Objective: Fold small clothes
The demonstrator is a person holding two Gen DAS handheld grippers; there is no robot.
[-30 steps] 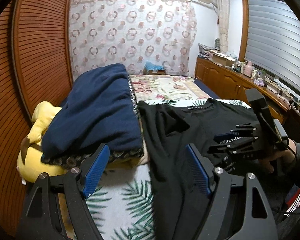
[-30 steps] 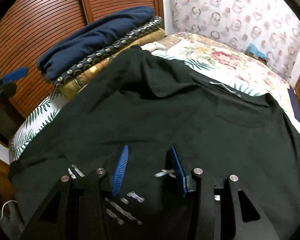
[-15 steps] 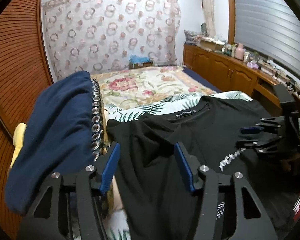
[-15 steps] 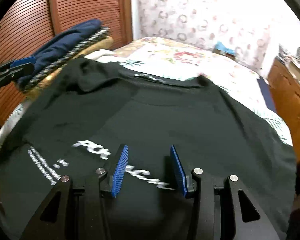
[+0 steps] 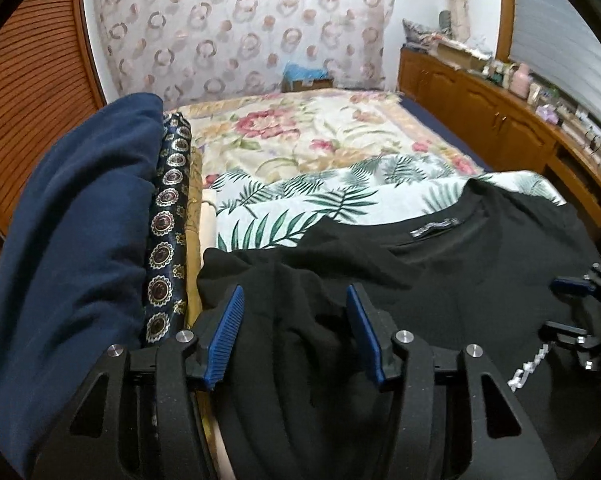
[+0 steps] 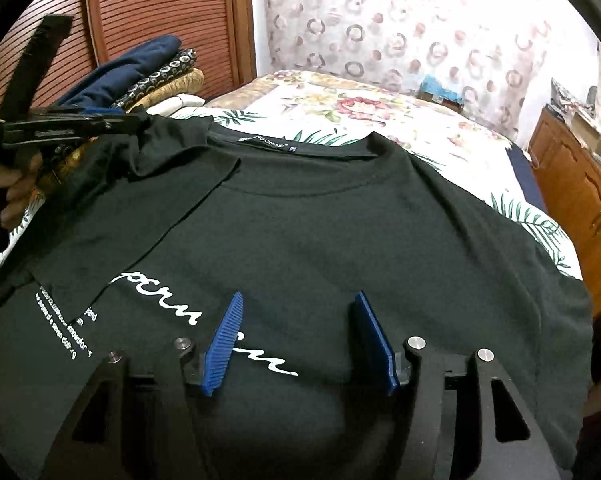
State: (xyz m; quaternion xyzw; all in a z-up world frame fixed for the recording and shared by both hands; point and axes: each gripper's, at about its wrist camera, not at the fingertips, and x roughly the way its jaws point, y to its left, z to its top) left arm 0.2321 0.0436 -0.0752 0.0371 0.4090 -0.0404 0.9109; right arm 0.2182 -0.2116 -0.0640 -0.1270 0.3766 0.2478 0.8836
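A black T-shirt (image 6: 340, 232) with white lettering lies spread on the bed, collar toward the far side. In the left wrist view the T-shirt's (image 5: 440, 280) left sleeve is bunched under my left gripper (image 5: 294, 332), which is open with the folded sleeve fabric between its blue pads. That gripper also shows at the left of the right wrist view (image 6: 100, 124), over the sleeve. My right gripper (image 6: 300, 340) is open and empty above the shirt's chest print. It shows at the right edge of the left wrist view (image 5: 572, 304).
A stack of folded bedding with a navy blanket (image 5: 72, 240) on top stands at the bed's left, against a slatted wooden door (image 6: 160, 12). The bed has a leaf and flower print cover (image 5: 320, 160). Wooden cabinets (image 5: 500, 120) run along the right.
My left gripper has moved forward and right over the shirt's left sleeve. My right gripper has drawn back toward the shirt's chest print. Both stay open.
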